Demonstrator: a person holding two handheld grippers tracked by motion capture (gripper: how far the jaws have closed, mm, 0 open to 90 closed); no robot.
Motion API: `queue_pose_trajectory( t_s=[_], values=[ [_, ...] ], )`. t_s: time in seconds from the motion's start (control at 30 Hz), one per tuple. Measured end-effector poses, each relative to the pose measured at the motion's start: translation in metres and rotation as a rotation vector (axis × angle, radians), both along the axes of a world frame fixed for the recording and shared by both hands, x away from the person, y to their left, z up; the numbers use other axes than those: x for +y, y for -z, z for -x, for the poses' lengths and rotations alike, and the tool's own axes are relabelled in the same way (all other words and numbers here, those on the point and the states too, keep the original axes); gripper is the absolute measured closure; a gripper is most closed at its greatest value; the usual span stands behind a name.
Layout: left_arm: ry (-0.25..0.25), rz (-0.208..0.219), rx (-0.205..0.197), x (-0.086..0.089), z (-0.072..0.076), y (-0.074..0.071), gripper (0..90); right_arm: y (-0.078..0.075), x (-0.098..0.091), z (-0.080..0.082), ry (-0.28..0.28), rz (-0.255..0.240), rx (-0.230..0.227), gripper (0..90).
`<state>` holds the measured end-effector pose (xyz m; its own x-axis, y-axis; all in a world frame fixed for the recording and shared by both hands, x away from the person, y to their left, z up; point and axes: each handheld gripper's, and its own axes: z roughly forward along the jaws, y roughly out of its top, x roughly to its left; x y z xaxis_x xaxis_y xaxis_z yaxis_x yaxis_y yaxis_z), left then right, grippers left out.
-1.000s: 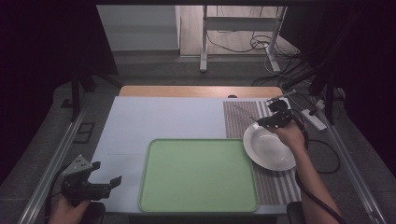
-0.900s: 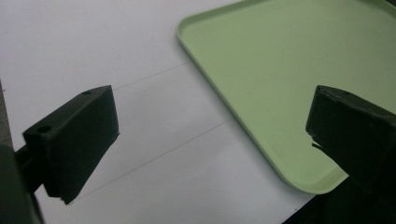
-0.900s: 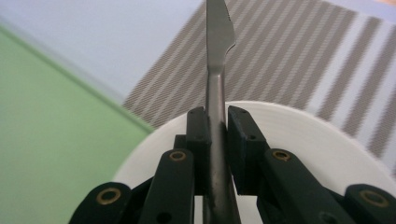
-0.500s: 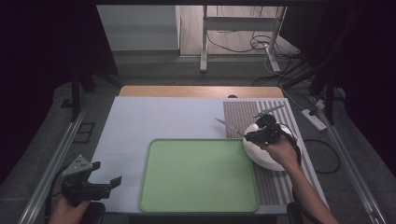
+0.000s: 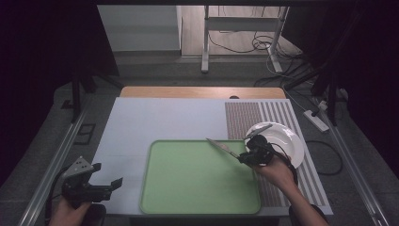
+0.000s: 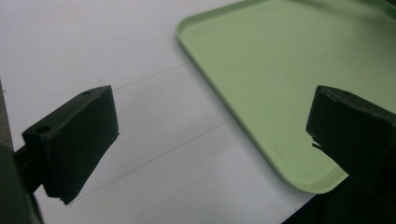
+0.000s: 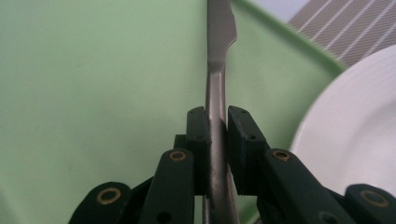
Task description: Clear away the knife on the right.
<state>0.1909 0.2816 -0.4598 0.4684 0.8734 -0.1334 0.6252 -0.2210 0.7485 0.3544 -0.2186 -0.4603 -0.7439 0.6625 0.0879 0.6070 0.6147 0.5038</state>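
White table (image 5: 169,117) | right gripper (image 7: 217,122) pinches knife (image 7: 217,56) by its handle, blade ahead over green tray (image 5: 188,179), likely to lay it there | left gripper (image 6: 210,140) idle, jaws spread

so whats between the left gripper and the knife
In the high view, bare white table top, then the empty green tray, lie between the left gripper and the knife.
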Motion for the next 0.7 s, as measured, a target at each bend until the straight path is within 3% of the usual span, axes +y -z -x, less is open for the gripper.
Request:
queue_pose_trajectory(
  t_s=[0.17, 0.3, 0.4, 0.5, 0.63, 0.7],
  values=[
    [0.001, -0.002, 0.0, 0.0, 0.0, 0.0, 2.5, 0.012, 0.006, 0.015, -0.023, 0.045, 0.049, 79.9],
    [0.001, -0.002, 0.0, 0.0, 0.0, 0.0, 2.5, 0.027, 0.011, 0.024, -0.064, 0.109, 0.102, 79.7],
    [0.0, -0.003, 0.002, 0.0, 0.0, 0.0, 2.5, 0.032, 0.015, 0.027, -0.1, 0.112, 0.144, 79.0],
    [0.001, -0.006, 0.004, -0.001, 0.0, 0.0, 2.5, 0.023, 0.016, 0.025, -0.127, 0.057, 0.122, 74.3],
    [0.0, -0.008, 0.006, -0.001, -0.001, 0.0, 2.5, 0.009, 0.022, 0.019, -0.212, 0.035, 0.072, 89.4],
    [0.0, -0.011, 0.005, -0.001, -0.001, 0.0, 2.5, 0.008, 0.032, 0.015, -0.234, 0.031, 0.081, 90.0]
  ],
)
